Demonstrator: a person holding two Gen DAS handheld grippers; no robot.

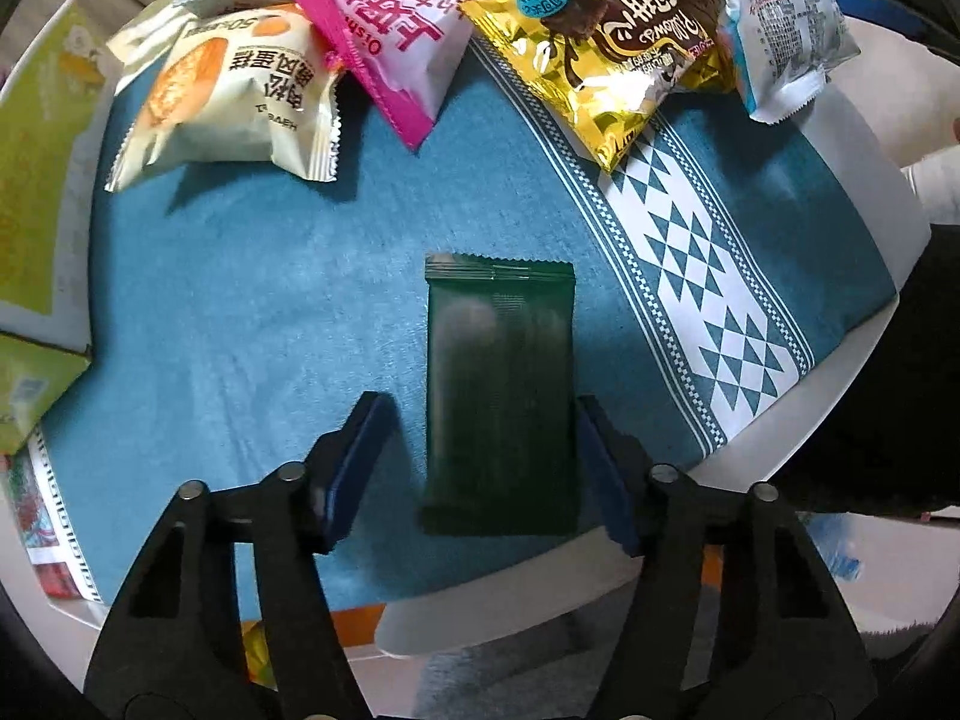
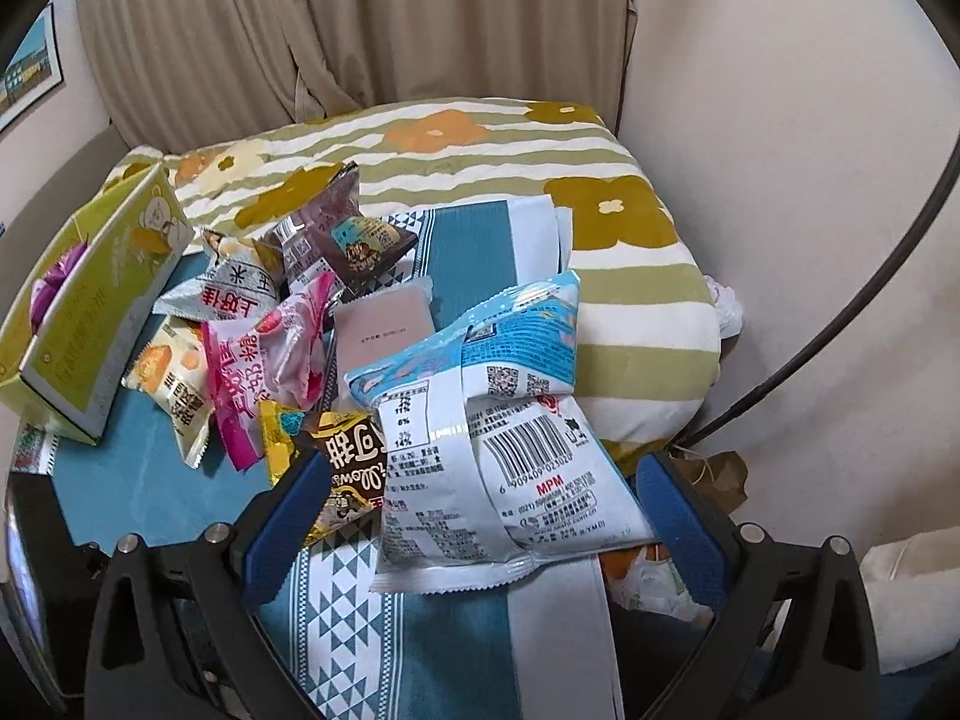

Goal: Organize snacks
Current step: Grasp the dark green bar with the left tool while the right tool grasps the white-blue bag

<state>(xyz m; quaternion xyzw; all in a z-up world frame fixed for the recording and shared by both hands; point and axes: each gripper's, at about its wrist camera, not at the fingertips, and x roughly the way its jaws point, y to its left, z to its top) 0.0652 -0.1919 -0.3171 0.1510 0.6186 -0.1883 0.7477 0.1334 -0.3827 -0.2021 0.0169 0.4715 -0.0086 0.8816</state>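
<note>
A dark green snack packet (image 1: pixel 500 390) lies flat on the blue cloth (image 1: pixel 240 300). My left gripper (image 1: pixel 480 462) is open, its blue pads either side of the packet's near half, not pressing it. A pile of snacks lies beyond: a cream cake packet (image 1: pixel 228 96), a pink packet (image 1: pixel 390 36), a gold chocolate packet (image 1: pixel 600 60). My right gripper (image 2: pixel 474 516) is open around a white and blue packet (image 2: pixel 480 438) that lies between its pads, barcode up. The gold packet (image 2: pixel 336 468) lies by the right gripper's left pad.
An open yellow-green box (image 2: pixel 90 300) stands at the left of the table, also in the left wrist view (image 1: pixel 36 180). A brown packet (image 2: pixel 342 234) and a pale pink box (image 2: pixel 384 336) lie behind the pile. A floral striped blanket (image 2: pixel 540 180) lies beyond the table.
</note>
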